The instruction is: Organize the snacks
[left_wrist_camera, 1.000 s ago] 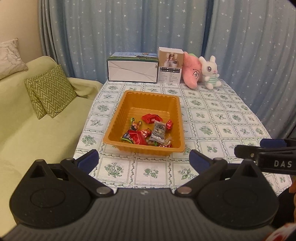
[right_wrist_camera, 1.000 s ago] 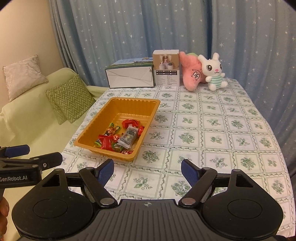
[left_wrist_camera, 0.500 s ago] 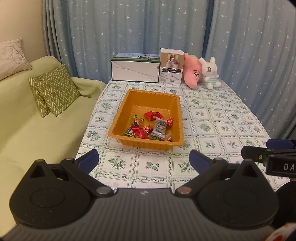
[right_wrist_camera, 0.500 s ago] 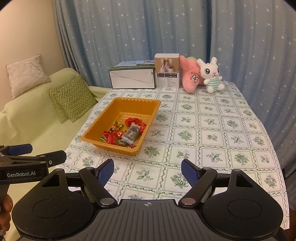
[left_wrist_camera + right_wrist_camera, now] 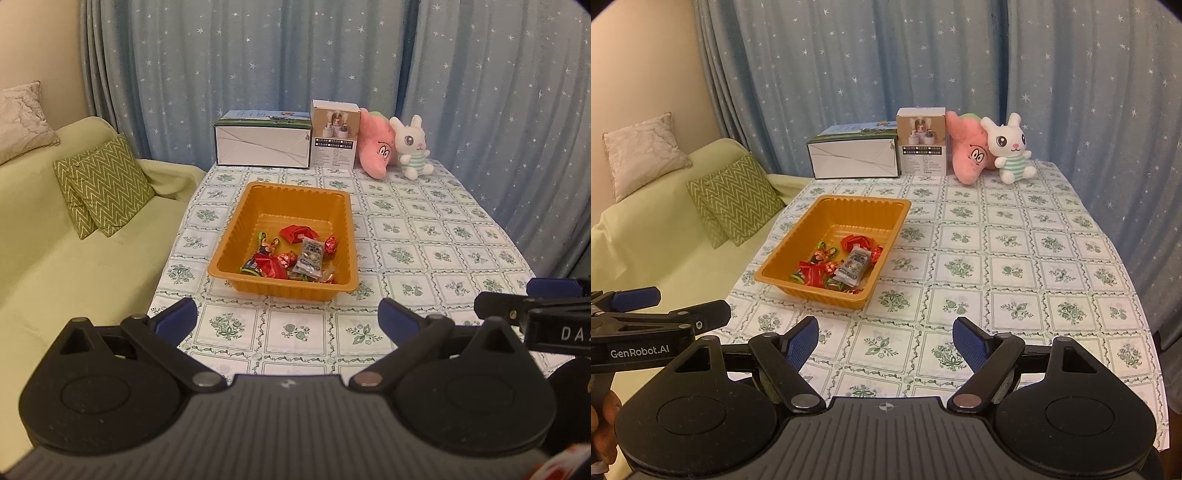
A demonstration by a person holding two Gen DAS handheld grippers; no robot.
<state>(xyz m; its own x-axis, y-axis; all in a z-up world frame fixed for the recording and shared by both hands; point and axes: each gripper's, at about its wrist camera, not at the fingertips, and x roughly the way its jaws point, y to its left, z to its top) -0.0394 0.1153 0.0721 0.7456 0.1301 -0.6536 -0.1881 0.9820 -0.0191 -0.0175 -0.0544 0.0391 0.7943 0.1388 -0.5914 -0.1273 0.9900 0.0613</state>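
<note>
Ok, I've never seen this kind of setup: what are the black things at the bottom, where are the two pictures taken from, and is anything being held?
No robot here: a person holds a two-finger gripper in each hand, each carrying a forward-looking fisheye camera. One picture looks along the left gripper, the other along the right gripper; each also glimpses the other gripper at its edge. Both are open and hold nothing. On the tablecloth sits an orange tray with wrapped snacks inside. At the far edge stand two boxes, a pink plush and a white bunny plush.

orange tray [image 5: 347, 221]: left-centre of tabletop [image 5: 424, 236], upright | wrapped snacks [image 5: 291, 254]: red, grey, mixed, clustered in its near half
</note>
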